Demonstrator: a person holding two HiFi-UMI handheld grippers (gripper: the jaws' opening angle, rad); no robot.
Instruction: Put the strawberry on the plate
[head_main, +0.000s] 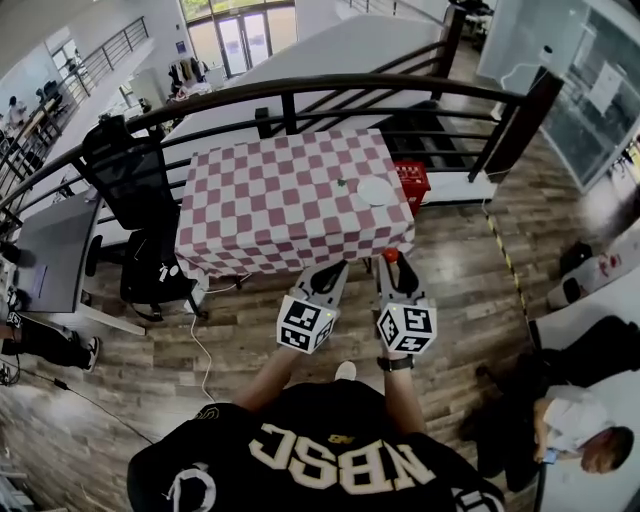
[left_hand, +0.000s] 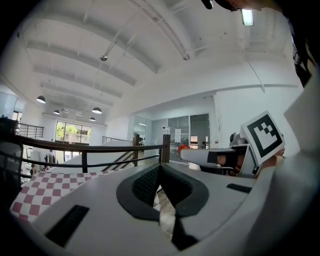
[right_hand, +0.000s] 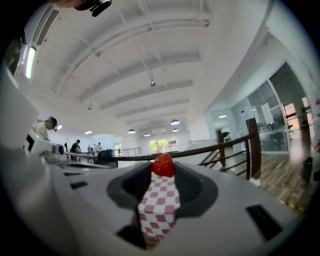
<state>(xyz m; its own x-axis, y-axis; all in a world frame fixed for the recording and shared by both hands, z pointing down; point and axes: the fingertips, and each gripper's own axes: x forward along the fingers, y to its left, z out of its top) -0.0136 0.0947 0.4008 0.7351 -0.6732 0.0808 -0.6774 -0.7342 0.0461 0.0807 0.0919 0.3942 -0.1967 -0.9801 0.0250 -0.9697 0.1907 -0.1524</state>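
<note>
Half done approx: right gripper (head_main: 392, 265) jaws clamped on strawberry (right_hand: 163, 165), held in air just off the counter (head_main: 270, 200) edge, plate (head_main: 376, 191) bare, so carry + release remain; left gripper (head_main: 333, 270) jaws together, nothing between.

Illumination is bright and even throughout. Daylight enters through the tall windows (head_main: 235, 40) at the far end. The ceiling lamps (left_hand: 96, 110) are lit, and a strip light (left_hand: 246, 16) glares at the top of the left gripper view. Shadows are soft. All three views show strong fisheye bending and dark corners. In the right gripper view the strawberry (right_hand: 163, 165) and the near foreground are out of focus.
</note>
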